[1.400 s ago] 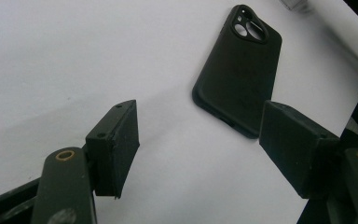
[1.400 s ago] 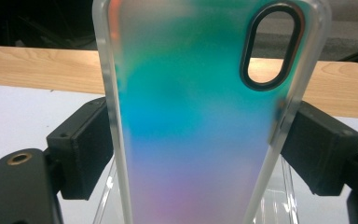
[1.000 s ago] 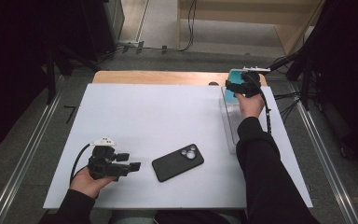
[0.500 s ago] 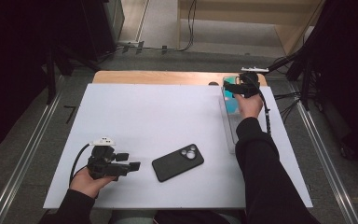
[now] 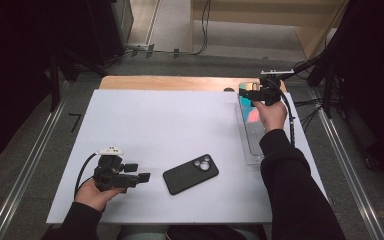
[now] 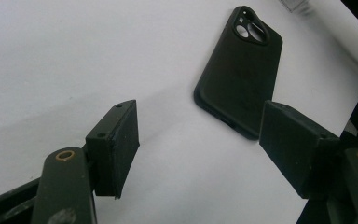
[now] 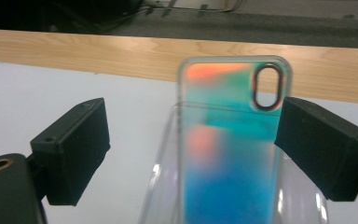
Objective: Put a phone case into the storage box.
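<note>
An iridescent teal-and-orange phone case [image 7: 230,140] leans in the far end of a clear tray [image 7: 161,186], its camera cutout at top right. My right gripper [image 7: 193,130] is open around it. The jaws have just been opening: the left pad stands well clear and the right pad sits beside the case's edge. From above, the right gripper [image 5: 250,92] hovers over the case [image 5: 250,112] at the table's far right. A black phone [image 5: 190,173] lies face down near the front. My left gripper [image 5: 142,176] rests open just left of it, the phone [image 6: 240,70] ahead of its jaws.
A white board [image 5: 170,125] covers the table, and a strip of wood [image 5: 170,82] shows along its far edge. The clear tray [image 5: 254,145] runs along the right side under the right forearm. Cables trail on the floor beyond the table.
The right hand has lifted and pulled back a little from the tray's far end, and more of the case now shows. The left hand and the black phone stayed put.
</note>
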Motion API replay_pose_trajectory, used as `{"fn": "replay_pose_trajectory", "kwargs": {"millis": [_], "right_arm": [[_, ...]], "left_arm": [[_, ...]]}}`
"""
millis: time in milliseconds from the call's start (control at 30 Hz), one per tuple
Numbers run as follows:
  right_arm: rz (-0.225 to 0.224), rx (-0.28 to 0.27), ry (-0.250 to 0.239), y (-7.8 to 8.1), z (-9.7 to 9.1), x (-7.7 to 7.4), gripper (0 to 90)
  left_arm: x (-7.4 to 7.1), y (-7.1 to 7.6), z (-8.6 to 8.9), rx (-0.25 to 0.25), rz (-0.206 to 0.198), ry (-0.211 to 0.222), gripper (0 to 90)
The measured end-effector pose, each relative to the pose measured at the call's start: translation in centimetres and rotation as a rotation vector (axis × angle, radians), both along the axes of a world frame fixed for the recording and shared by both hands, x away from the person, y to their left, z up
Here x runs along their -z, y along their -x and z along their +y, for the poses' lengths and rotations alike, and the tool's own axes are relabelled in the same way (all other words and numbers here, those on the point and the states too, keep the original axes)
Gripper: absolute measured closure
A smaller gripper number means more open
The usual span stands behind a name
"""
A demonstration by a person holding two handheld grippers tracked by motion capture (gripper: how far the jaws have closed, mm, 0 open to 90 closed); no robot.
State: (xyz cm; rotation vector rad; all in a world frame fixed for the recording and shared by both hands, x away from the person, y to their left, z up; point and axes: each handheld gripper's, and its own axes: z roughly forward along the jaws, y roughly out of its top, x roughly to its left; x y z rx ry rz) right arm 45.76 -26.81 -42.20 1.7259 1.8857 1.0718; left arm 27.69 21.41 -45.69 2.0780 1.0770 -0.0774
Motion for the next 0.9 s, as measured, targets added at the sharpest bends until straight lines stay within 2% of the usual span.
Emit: {"fn": "replay_pose_trajectory", "kwargs": {"millis": [200, 400, 500, 667, 700, 800, 900], "right_arm": [[0.013, -0.102, -0.021, 1.9, 0.8, -1.3, 8.4], [0.007, -0.159, -0.026, 3.8, 1.7, -2.0, 8.4], [0.010, -0.194, -0.049, 4.7, 2.1, -2.1, 8.6], [-0.001, -0.237, -0.039, 6.1, 2.8, -2.3, 9.4], [0.000, -0.242, -0.040, 6.4, 2.9, -2.3, 12.5], [-0.009, -0.262, -0.060, 7.2, 3.0, -2.3, 12.5], [0.001, -0.287, -0.066, 7.8, 3.2, -2.0, 12.5]], "left_arm": [[-0.1, -0.1, -0.2, 0.015, -0.001, 0.001, 28.8], [-0.3, -0.3, -0.4, 0.027, 0.007, 0.012, 28.8], [-0.4, -0.4, -0.4, 0.040, 0.004, 0.016, 28.8], [-0.4, -0.5, -0.6, 0.050, 0.005, 0.021, 28.8], [-0.4, -0.6, -0.6, 0.051, 0.005, 0.019, 28.8], [-0.5, -0.7, -0.7, 0.061, 0.008, 0.020, 28.8], [-0.5, -0.9, -0.8, 0.069, 0.018, 0.027, 28.8]]}}
